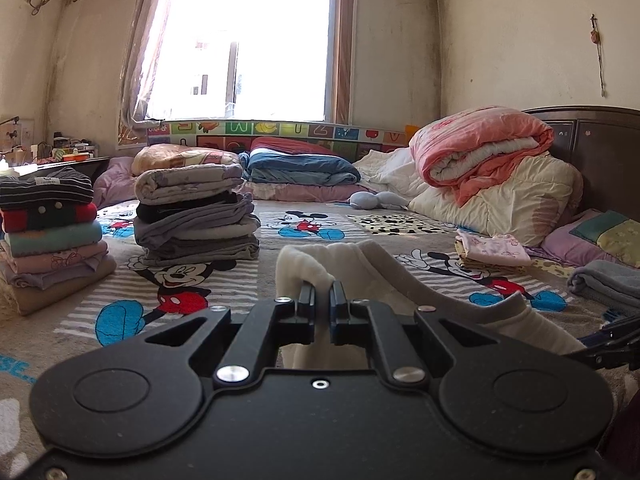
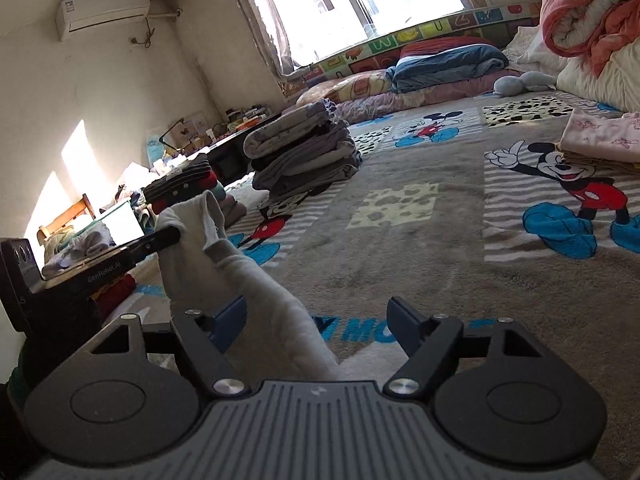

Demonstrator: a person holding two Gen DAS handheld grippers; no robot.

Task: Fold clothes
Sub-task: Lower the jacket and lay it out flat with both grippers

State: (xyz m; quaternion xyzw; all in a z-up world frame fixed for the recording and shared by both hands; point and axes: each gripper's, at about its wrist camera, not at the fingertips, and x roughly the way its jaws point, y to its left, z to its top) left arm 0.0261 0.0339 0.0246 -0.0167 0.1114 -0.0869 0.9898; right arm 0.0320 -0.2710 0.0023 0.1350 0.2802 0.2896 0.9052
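garment: pale cream-grey cloth (image 1: 360,276), limp, strung between both grippers over the near part of the cartoon-mouse blanket (image 2: 460,256)
left gripper (image 1: 322,286): jaws pressed together, pinching one top edge of the cloth
right gripper (image 2: 316,316): jaws spread, cloth lies between, pads not pressing
left view only: dark headboard (image 1: 600,148) far right
right view only: wall air conditioner (image 2: 102,10)
surroundings: folded stacks (image 1: 196,216) far left

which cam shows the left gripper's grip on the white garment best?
The right wrist view: it shows the left gripper from the side, shut on the top edge of the white garment, which hangs down past the open right gripper. The left wrist view shows only closed fingertips meeting bunched cloth, the rest hidden.
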